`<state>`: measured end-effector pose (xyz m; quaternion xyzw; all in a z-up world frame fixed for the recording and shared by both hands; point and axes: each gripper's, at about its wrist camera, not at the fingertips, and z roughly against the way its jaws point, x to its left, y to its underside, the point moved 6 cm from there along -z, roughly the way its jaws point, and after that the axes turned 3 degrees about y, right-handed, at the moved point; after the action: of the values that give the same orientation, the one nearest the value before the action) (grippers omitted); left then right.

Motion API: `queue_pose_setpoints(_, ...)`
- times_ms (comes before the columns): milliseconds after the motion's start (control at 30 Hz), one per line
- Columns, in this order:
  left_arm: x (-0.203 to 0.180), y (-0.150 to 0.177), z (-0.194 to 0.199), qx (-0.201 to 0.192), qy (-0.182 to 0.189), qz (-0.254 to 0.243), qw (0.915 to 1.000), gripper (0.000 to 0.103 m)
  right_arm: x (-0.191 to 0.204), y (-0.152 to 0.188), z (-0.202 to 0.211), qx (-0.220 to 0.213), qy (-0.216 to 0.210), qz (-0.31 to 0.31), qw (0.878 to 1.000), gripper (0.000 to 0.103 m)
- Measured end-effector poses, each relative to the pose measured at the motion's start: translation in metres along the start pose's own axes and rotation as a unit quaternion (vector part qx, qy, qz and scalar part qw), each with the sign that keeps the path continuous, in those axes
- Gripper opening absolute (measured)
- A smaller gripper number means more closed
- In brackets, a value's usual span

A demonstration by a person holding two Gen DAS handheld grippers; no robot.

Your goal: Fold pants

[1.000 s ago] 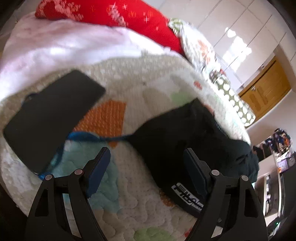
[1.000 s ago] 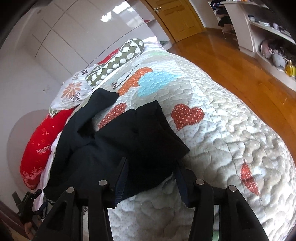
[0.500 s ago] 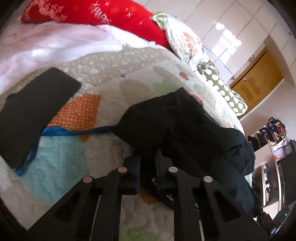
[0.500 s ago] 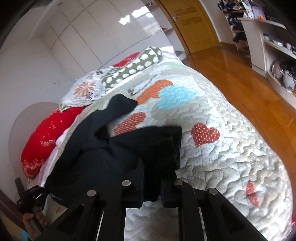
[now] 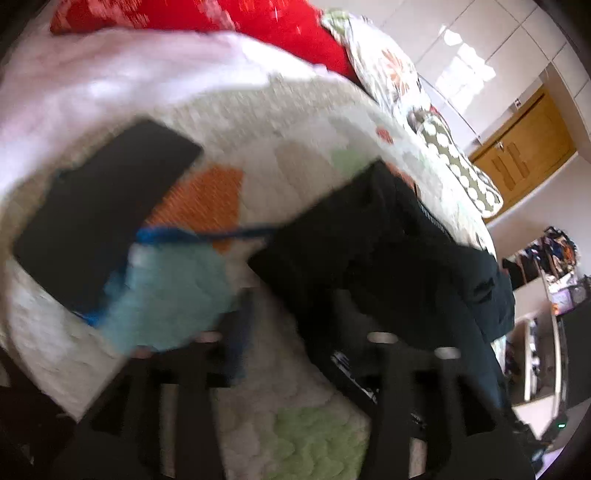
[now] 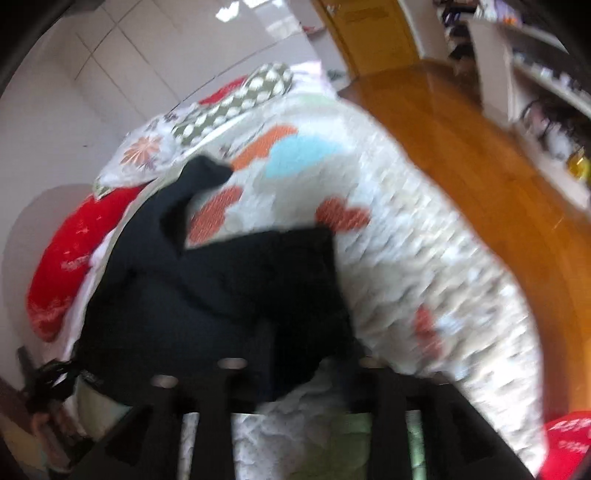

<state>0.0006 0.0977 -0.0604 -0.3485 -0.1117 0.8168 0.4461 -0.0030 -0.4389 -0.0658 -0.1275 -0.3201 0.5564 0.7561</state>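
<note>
The black pants (image 5: 388, 258) lie crumpled on the quilted bed (image 5: 303, 155). In the blurred left wrist view my left gripper (image 5: 295, 328) hovers over their near edge, where a white label shows. Its jaws are opening, with the cloth edge and bare quilt between them and the pads off the cloth. In the right wrist view the pants (image 6: 207, 280) spread from a folded leg end towards the pillows. My right gripper (image 6: 306, 365) is at that leg end. Its jaws are also opening, with dark cloth loose between the fingers.
A black flat device (image 5: 103, 214) with a blue strap (image 5: 207, 234) lies left of the pants. A white blanket (image 5: 110, 74), red pillow (image 5: 288, 22), floral pillow (image 6: 147, 151) and spotted bolster (image 6: 236, 99) line the head end. Right of the bed are wooden floor (image 6: 480, 166) and shelves (image 6: 546, 92).
Both grippers stood open around the pants a second ago and pinched shut on the cloth half a second ago. Now both sets of jaws stand apart again, and both views have shifted and blurred.
</note>
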Motion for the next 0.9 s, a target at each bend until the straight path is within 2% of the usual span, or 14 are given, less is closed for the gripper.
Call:
queue_pose_setpoints(33,-0.001,-0.005,0.006,-0.014,0.001,-0.003,0.9999,0.071,0.001,-0.008,0.007,-0.015,0.018,0.01,1.0,0.044)
queue_pose_setpoints(67,-0.003,-0.01,0.011,-0.025,0.002,-0.01,0.9996,0.074,0.006,-0.02,0.015,-0.033,0.028,0.024,0.999,0.044)
queue_pose_setpoints(167,-0.017,-0.032,0.014,-0.036,-0.004,-0.046,0.9983,0.074,0.025,-0.053,0.025,-0.069,0.013,0.034,0.997,0.05)
queue_pose_setpoints(267,-0.043,-0.052,-0.002,-0.021,-0.018,-0.1,0.9946,0.077,0.059,-0.089,0.004,-0.064,-0.016,0.056,0.996,0.05)
queue_pose_setpoints(333,-0.057,-0.061,-0.015,-0.017,-0.027,-0.127,0.9914,0.077,0.089,-0.112,-0.018,-0.063,-0.017,0.089,0.994,0.051)
queue_pose_setpoints(433,-0.079,-0.075,-0.043,0.008,-0.018,-0.157,0.9874,0.077,0.133,-0.142,-0.077,-0.027,-0.04,0.121,0.992,0.052)
queue_pose_setpoints(567,-0.098,-0.093,-0.084,0.036,-0.02,-0.179,0.9829,0.077,0.143,-0.166,-0.161,0.043,-0.05,0.072,0.995,0.051)
queue_pose_setpoints(633,-0.103,-0.102,-0.104,0.052,-0.021,-0.181,0.9819,0.077,0.146,-0.167,-0.185,0.063,-0.077,0.064,0.993,0.017)
queue_pose_setpoints(667,-0.104,-0.107,-0.112,0.055,-0.022,-0.181,0.9817,0.077,0.149,-0.165,-0.186,0.06,-0.078,0.083,0.992,0.009)
queue_pose_setpoints(700,-0.106,-0.112,-0.121,0.058,-0.02,-0.183,0.9813,0.077,0.153,-0.164,-0.18,0.05,-0.075,0.106,0.99,0.008)
queue_pose_setpoints(733,-0.107,-0.115,-0.126,0.059,-0.02,-0.184,0.981,0.077,0.157,-0.163,-0.162,0.02,-0.067,0.143,0.987,0.008)
queue_pose_setpoints(833,-0.112,-0.125,-0.147,0.068,-0.014,-0.187,0.98,0.077,0.141,-0.158,-0.116,-0.027,-0.043,0.18,0.982,0.008)
queue_pose_setpoints(867,-0.113,-0.126,-0.151,0.072,-0.011,-0.188,0.9795,0.077,0.133,-0.156,-0.106,-0.033,-0.03,0.184,0.982,0.008)
queue_pose_setpoints(900,-0.115,-0.126,-0.159,0.08,-0.007,-0.191,0.9783,0.077,0.119,-0.151,-0.096,-0.038,0.005,0.193,0.98,0.009)
